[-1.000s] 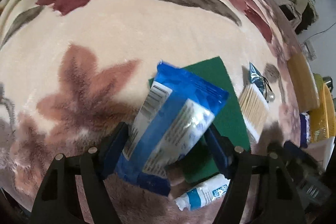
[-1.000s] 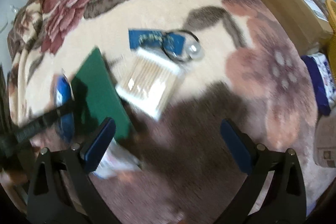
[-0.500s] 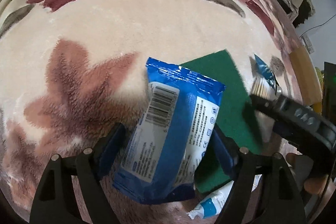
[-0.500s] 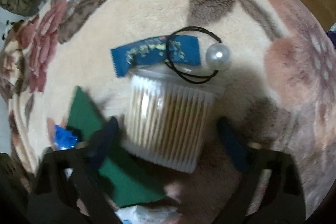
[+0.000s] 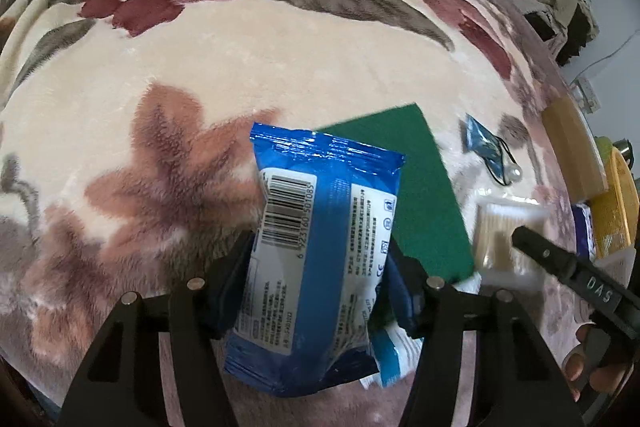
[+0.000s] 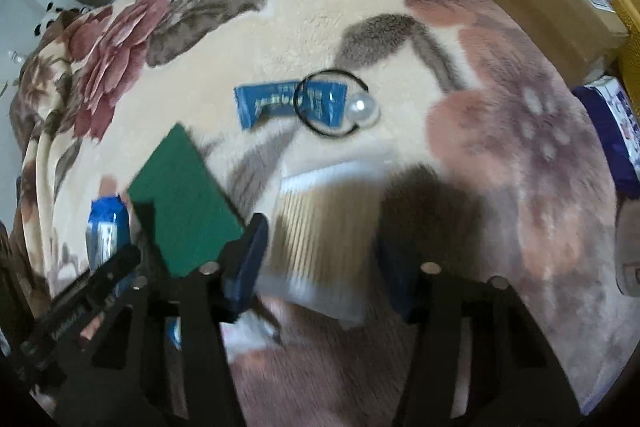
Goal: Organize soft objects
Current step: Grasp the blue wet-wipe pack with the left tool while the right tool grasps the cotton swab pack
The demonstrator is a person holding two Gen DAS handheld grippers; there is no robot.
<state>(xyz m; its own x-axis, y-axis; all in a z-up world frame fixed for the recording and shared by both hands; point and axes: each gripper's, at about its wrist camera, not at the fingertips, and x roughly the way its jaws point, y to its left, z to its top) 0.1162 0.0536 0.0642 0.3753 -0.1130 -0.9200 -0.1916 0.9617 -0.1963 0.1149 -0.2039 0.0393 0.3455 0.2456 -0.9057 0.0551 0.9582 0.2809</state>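
Left tongs (image 5: 320, 283) closing on a glossy, crinkled blue pack (image 5: 316, 259) above a plush floral blanket (image 5: 240, 75).

- The cream fleece blanket with maroon flowers (image 5: 240, 67) looks plush and matt, its short pile brushed unevenly
- The blue plastic wipes packet (image 5: 320, 259) is glossy film, crinkled at its sealed top edge, with a white printed paper-like barcode label
- The flat dark green felt-like sheet (image 5: 420, 195) looks matt and finely fibrous
- The clear plastic box of wooden-looking sticks (image 6: 328, 235) is smooth and see-through, blurred here
- The small blue foil sachet (image 6: 280, 103) shines slightly
- The black elastic hair band with a white pearl bead (image 6: 362, 109) has a glossy bead
- The black gripper frames look matt plastic with small metal pins
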